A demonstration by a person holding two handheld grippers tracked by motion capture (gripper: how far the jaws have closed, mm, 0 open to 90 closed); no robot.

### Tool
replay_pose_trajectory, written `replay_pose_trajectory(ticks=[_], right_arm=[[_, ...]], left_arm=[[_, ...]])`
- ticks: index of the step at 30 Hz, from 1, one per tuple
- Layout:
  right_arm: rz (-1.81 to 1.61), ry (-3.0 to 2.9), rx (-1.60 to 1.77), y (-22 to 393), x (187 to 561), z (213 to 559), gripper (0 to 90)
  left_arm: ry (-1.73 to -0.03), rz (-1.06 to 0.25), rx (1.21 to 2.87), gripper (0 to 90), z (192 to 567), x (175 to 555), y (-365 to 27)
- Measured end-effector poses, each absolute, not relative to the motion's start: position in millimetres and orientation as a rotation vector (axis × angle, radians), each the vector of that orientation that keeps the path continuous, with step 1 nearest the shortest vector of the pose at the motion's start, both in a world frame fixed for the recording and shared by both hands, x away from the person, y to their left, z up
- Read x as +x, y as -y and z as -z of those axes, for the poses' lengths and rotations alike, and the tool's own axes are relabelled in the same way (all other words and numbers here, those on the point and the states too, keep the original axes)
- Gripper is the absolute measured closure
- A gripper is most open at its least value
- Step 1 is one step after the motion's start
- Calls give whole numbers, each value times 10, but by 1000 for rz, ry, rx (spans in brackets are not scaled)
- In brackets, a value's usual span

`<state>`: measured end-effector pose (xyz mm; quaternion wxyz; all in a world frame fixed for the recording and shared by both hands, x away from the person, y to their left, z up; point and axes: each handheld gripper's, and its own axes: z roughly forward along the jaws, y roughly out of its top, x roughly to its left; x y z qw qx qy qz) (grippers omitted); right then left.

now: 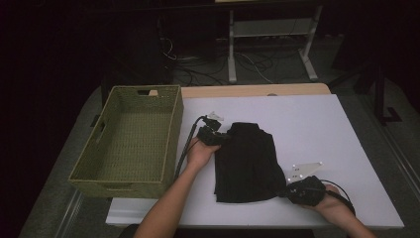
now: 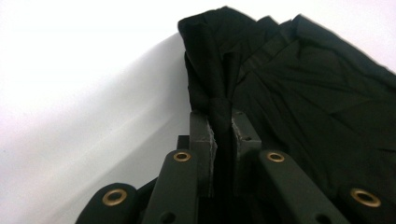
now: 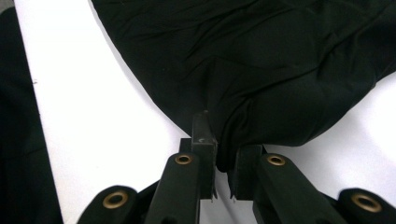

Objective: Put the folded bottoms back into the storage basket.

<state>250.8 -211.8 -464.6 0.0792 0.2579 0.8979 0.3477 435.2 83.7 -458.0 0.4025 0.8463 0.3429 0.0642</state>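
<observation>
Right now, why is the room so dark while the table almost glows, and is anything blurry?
High view: the background is dim, the white table bright, the black cloth nearly featureless. Left gripper view: the table glares to blank white, and the left gripper casts a soft shadow. Right gripper view: folds show clearly near the right gripper; the jaw arms nearest the camera look slightly soft.

Your forearms came in bare, with no sleeves showing. Your left gripper (image 1: 221, 136), a matte black two-jaw tool, carried a grey three-cornered plate on top and trailed a black cable toward the near edge. Your right gripper (image 1: 285, 192) matched it, plate and looping cable alike. Brass-ringed pivot holes dotted the black linkage bars.
</observation>
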Motion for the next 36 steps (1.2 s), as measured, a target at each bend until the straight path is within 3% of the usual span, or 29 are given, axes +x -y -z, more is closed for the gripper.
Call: replay_pose_trajectory(ticks=[36], right_arm=[[-1419, -2525, 650, 1863, 2913, 3971, 830]], left_arm=[[-713, -229, 2033, 823, 3880, 4133, -708]])
